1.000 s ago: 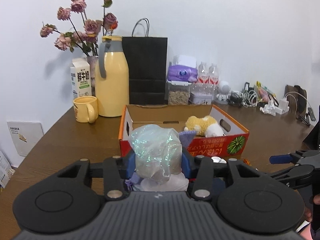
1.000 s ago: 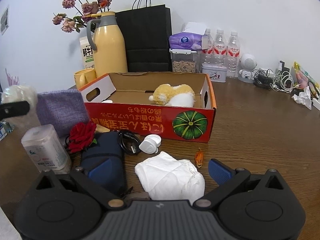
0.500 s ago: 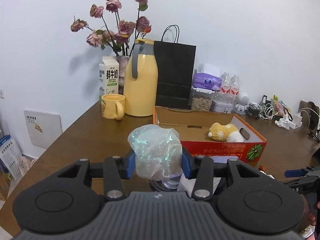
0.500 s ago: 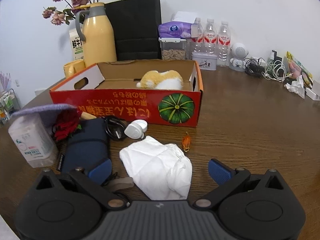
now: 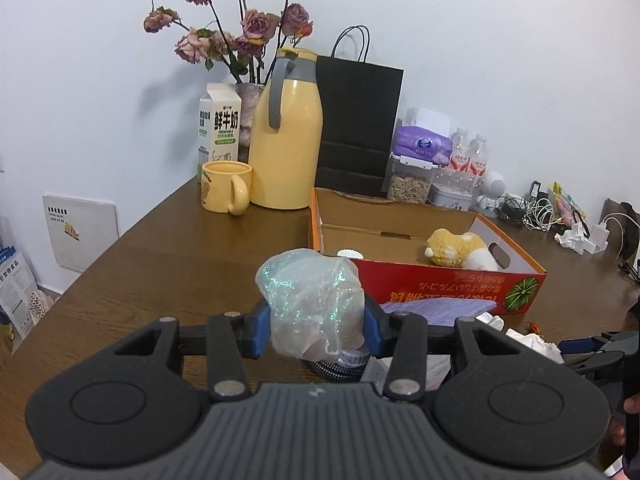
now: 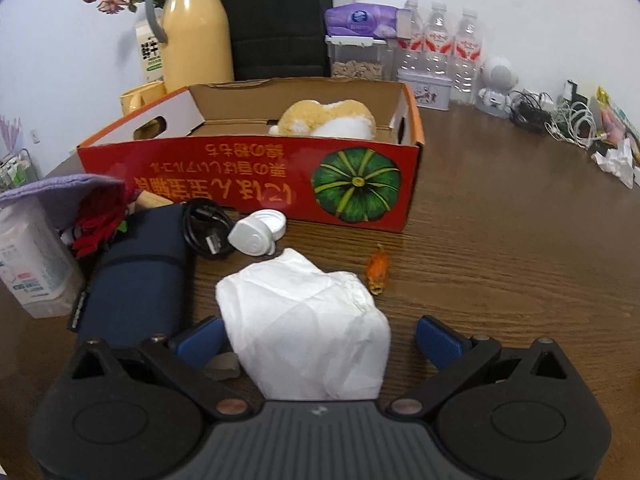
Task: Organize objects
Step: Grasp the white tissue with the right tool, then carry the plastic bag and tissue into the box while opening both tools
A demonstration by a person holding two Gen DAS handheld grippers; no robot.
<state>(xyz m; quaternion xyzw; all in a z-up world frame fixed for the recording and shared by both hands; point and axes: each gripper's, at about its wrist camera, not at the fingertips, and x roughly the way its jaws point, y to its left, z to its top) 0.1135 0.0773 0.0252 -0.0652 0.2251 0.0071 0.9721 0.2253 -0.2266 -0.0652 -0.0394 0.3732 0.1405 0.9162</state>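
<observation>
One glittery bag [image 5: 314,300] clenched in left gripper [image 5: 316,326] fingers at frame centre, one red box [image 6: 256,176] holding one plush [image 6: 328,120] upper centre, right gripper [image 6: 316,344] fingers spread around one white tissue wad [image 6: 308,324] on desk [image 6: 500,240], three bottles [image 6: 436,44] upper right.

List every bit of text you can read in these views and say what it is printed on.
"鲜牛奶" and "FRESH MILK": milk carton.
Upside-down Japanese print beside a green pumpkin picture: red cardboard box; too distorted to quote.
Purple tissue pack: round blue logo, unreadable.
Water bottles: red labels, too small.
White bottle: small print, blurred.
White wall panel: small print, unreadable.
</observation>
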